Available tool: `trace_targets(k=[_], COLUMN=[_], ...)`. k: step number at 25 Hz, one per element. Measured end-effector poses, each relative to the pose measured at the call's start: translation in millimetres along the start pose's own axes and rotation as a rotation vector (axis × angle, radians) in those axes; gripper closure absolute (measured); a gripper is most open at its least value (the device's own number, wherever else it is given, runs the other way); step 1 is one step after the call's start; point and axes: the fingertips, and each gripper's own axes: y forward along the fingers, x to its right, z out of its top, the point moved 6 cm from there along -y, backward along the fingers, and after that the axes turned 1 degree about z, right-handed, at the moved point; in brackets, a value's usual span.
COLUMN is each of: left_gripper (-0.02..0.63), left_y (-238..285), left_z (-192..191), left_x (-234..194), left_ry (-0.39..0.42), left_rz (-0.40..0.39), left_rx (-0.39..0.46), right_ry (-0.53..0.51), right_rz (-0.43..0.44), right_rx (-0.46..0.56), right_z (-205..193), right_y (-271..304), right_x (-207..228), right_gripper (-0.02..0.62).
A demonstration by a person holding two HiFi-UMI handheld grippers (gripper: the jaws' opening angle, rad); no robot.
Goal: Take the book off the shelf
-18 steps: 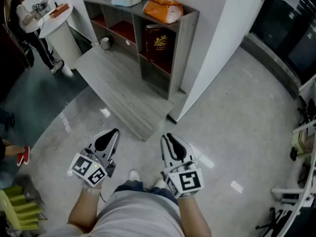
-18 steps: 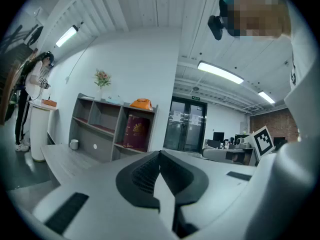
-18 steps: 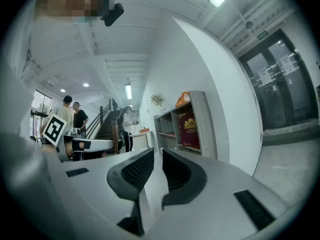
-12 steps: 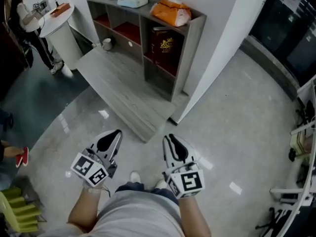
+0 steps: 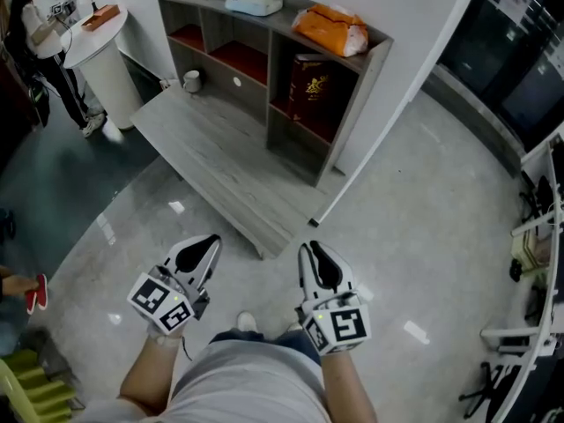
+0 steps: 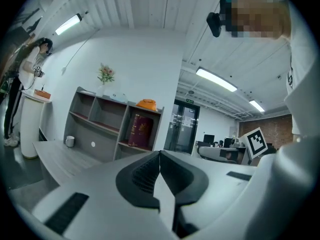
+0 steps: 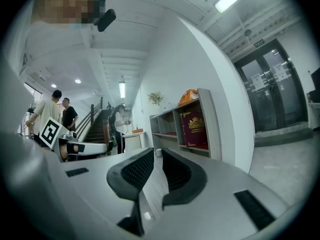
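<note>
The dark red book [image 5: 310,88] with a gold emblem stands upright in the right compartment of a grey shelf unit [image 5: 357,104], far ahead of both grippers. It also shows in the left gripper view as the book [image 6: 138,130] and in the right gripper view as the book [image 7: 194,129]. My left gripper [image 5: 204,243] is held low by the person's body, its jaws shut and empty, pads meeting at the left gripper's tip [image 6: 160,153]. My right gripper [image 5: 310,249] is beside it. Its jaws stand a little apart at the right gripper's tip [image 7: 156,151], with nothing between them.
An orange bag [image 5: 330,26] and a pale box [image 5: 254,0] lie on the shelf top. A low grey platform [image 5: 220,157] with a mug [image 5: 191,81] lies before the shelf. A round white table [image 5: 97,33] and a person [image 5: 26,25] are at far left, racks [image 5: 538,236] at right.
The shelf and book have slid to the right in the head view as the person shifts. Both grippers sit slightly lower in the picture, their jaws unchanged.
</note>
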Motion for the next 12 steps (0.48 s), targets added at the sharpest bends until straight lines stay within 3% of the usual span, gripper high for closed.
trace_targets(k=[6,12], left_gripper=[0.591,0.589], left_y=[-14,-1], left_z=[-3,-4], left_x=[-32,-58], left_ry=[-0.005,-0.006], left_rz=[-0.009,0.013], left_rx=[-0.013,-0.017], right_ry=[0.017,0.029], right_rz=[-0.034,-0.028], right_rx=[-0.012,-0.009], right_z=[-13,-15], right_y=[19,52], right_x=[-17,-4], right_gripper=[0.532,0.532])
